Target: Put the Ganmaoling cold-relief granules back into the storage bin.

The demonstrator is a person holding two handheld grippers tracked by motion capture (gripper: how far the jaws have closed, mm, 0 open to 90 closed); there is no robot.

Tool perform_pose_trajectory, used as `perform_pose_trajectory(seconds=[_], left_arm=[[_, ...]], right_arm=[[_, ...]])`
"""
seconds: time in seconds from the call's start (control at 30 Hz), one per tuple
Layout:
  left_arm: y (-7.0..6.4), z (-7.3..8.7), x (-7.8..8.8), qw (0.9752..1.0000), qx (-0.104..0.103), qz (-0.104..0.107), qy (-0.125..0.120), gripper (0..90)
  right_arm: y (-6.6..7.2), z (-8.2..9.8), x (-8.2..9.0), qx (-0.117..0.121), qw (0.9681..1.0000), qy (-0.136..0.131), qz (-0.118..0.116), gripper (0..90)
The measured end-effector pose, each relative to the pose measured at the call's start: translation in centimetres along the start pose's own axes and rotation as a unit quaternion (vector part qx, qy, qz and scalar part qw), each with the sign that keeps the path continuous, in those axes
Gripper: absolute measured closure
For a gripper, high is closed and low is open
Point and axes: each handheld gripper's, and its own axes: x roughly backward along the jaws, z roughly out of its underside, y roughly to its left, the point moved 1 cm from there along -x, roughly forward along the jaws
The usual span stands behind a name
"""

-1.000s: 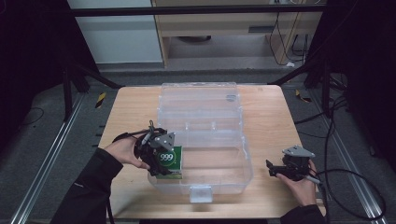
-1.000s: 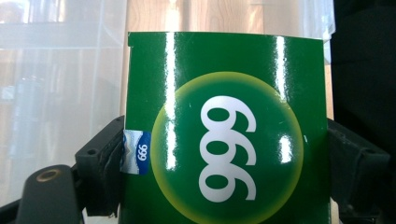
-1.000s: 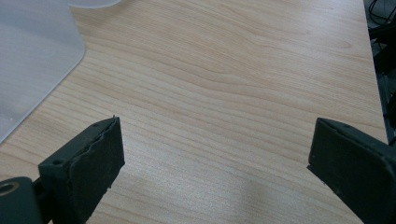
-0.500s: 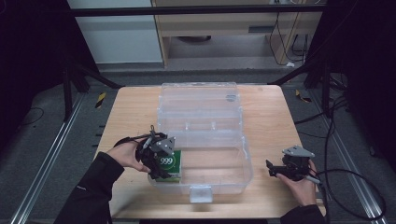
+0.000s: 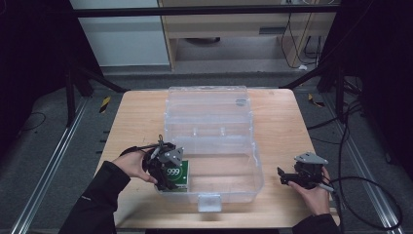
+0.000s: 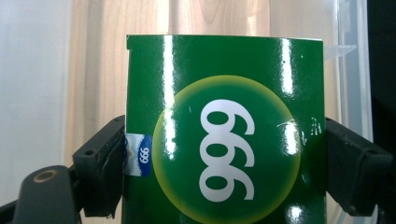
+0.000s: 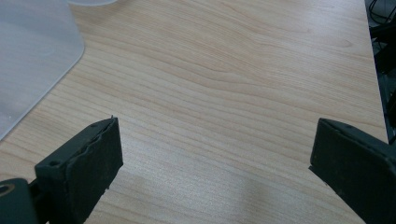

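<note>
Now the left gripper (image 5: 168, 170) clamps a green 999 box (image 6: 224, 135) at the clear case's (image 5: 243, 161) front-left corner, seemingly packing it; releasing looks next. Right gripper (image 5: 292, 176) rests wide open, empty.

Lower end of the green box (image 6: 224, 135) beyond the left gripper view's bottom edge, small label print illegible.

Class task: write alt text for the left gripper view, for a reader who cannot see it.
A glossy green box printed with "999" in a yellow-edged circle is held between the left gripper's two black jaws. Behind it are the light wooden table and, at right, a clear plastic container's wall.
</note>
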Motion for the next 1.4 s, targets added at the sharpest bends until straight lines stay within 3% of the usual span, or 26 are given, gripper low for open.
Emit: perform_pose_trajectory(seconds=[0.47, 0.57, 0.77, 0.97, 1.0, 1.03, 1.07, 1.13, 1.2, 1.27, 1.33, 1.37, 1.4], left_arm=[[0.1, 0.1, 0.2, 0.9998, 0.005, -0.003, -0.017, 11.5], [0.2, 0.0, 1.3, 0.9985, 0.016, -0.011, -0.051, 11.5], [0.1, -0.2, 3.3, 0.9968, 0.013, -0.041, -0.068, 13.2], [-0.1, 1.0, 4.9, 0.9929, 0.035, -0.063, -0.094, 16.4], [-0.2, 1.2, 5.1, 0.9919, 0.04, -0.068, -0.1, 16.6], [-0.4, 1.7, 5.6, 0.9888, 0.054, -0.076, -0.116, 17.7], [-0.4, 1.7, 5.6, 0.9888, 0.054, -0.076, -0.116, 17.7], [-0.8, 2.6, 6.3, 0.985, 0.068, -0.089, -0.131, 17.8], [-0.9, 2.9, 6.4, 0.9836, 0.073, -0.095, -0.135, 17.9], [-1.1, 3.7, 6.8, 0.9805, 0.087, -0.108, -0.139, 17.8], [-1.2, 5.1, 7.2, 0.9727, 0.116, -0.127, -0.156, 17.8], [-1.2, 5.1, 7.2, 0.9727, 0.116, -0.127, -0.156, 17.7], [-1.3, 6.1, 7.4, 0.9653, 0.14, -0.139, -0.171, 17.7]], right_arm=[[0.1, 0.0, 0.0, -0.001, 1.0, 0.001, 0.0, 2.1], [0.1, 0.0, 0.0, -0.001, 1.0, 0.0, 0.0, 2.1], [0.1, 0.0, 0.0, -0.001, 1.0, 0.0, 0.0, 2.1], [0.0, -0.1, 0.1, -0.004, 1.0, 0.0, 0.0, 3.1], [0.0, -0.1, 0.1, -0.004, 1.0, 0.001, 0.001, 3.3], [0.0, -0.1, 0.1, -0.005, 1.0, 0.001, 0.0, 3.7], [0.0, -0.1, 0.1, -0.005, 1.0, 0.001, 0.0, 3.7], [0.0, -0.1, 0.2, -0.008, 1.0, 0.001, 0.0, 4.0], [0.0, -0.1, 0.2, -0.009, 1.0, 0.0, 0.001, 4.1], [0.0, -0.1, 0.3, -0.01, 1.0, 0.0, 0.0, 4.2], [0.0, -0.1, 0.3, -0.01, 0.9999, 0.0, 0.0, 4.3], [0.0, -0.1, 0.3, -0.011, 0.9999, 0.0, 0.0, 4.3], [0.0, -0.1, 0.3, -0.012, 0.9999, -0.001, 0.0, 4.3]])
